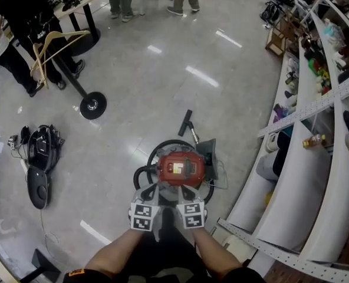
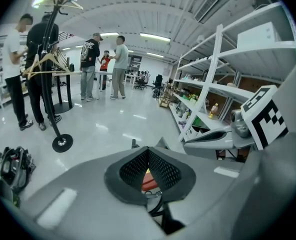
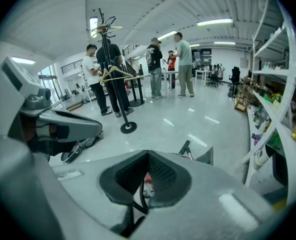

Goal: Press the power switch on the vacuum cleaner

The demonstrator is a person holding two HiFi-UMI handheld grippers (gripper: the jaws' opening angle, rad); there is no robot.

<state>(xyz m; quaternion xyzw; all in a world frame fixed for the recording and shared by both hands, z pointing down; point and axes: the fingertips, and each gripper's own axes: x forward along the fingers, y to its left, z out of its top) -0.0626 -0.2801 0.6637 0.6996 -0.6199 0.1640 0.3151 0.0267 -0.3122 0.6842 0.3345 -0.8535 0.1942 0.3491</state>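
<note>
A red canister vacuum cleaner point(image 1: 180, 168) sits on the shiny floor, its black hose point(image 1: 144, 173) coiled round it and its nozzle point(image 1: 186, 121) lying beyond. My left gripper point(image 1: 152, 190) and right gripper point(image 1: 189, 191) hang side by side over the vacuum's near edge, both shut with nothing between the pads. In the left gripper view the jaws point(image 2: 148, 156) meet in a point, and a red sliver of the vacuum point(image 2: 148, 182) shows below. The right gripper view shows the same: shut jaws point(image 3: 148, 160) over a red and white bit of the vacuum point(image 3: 147, 185). The switch itself is hidden.
White shelving point(image 1: 316, 128) with bottles and boxes runs along the right. A coat rack with a round black base point(image 1: 92, 106) stands far left, and a black machine with cables point(image 1: 42, 149) lies on the floor at left. Several people stand near a table at the back.
</note>
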